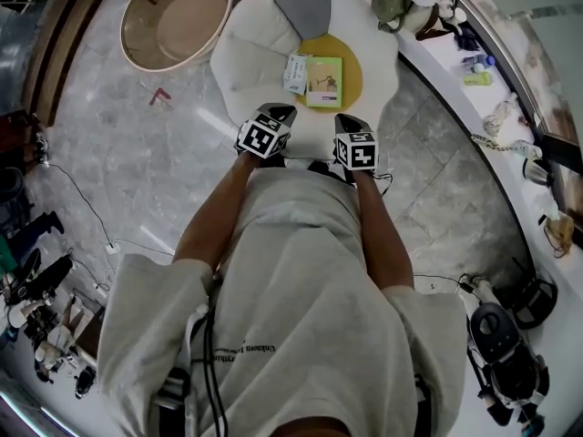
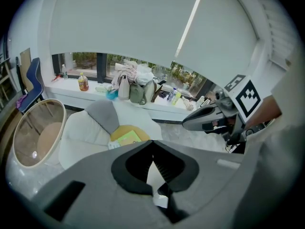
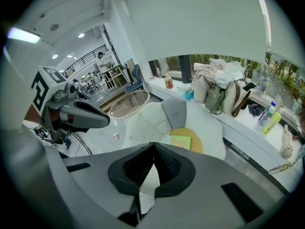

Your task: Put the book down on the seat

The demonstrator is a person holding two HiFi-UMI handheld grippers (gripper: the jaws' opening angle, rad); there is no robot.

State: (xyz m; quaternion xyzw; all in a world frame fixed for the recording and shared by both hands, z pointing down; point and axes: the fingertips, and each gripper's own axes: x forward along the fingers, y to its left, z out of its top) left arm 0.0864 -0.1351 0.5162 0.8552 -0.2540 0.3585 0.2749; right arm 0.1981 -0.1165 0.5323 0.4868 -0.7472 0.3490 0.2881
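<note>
green book (image 1: 324, 81) flat on seat (image 1: 248, 57), beside white pack (image 1: 296, 73). left gripper (image 1: 281, 112) and right gripper (image 1: 347, 120) near seat edge, both jaws together, empty.

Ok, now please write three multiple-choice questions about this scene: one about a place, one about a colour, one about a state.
1. Where is the green rectangular book? A on the floor; B on the yellow centre of the white petal-shaped seat; C on the window ledge.
2. What colour is the seat's wedge cushion? A red; B grey; C blue.
3. The right hand-held gripper is: A shut, empty; B shut on the book; C wide open.
Answers: B, it lies on the yellow disc; B, it looks grey; A, pads meet, nothing between.
</note>
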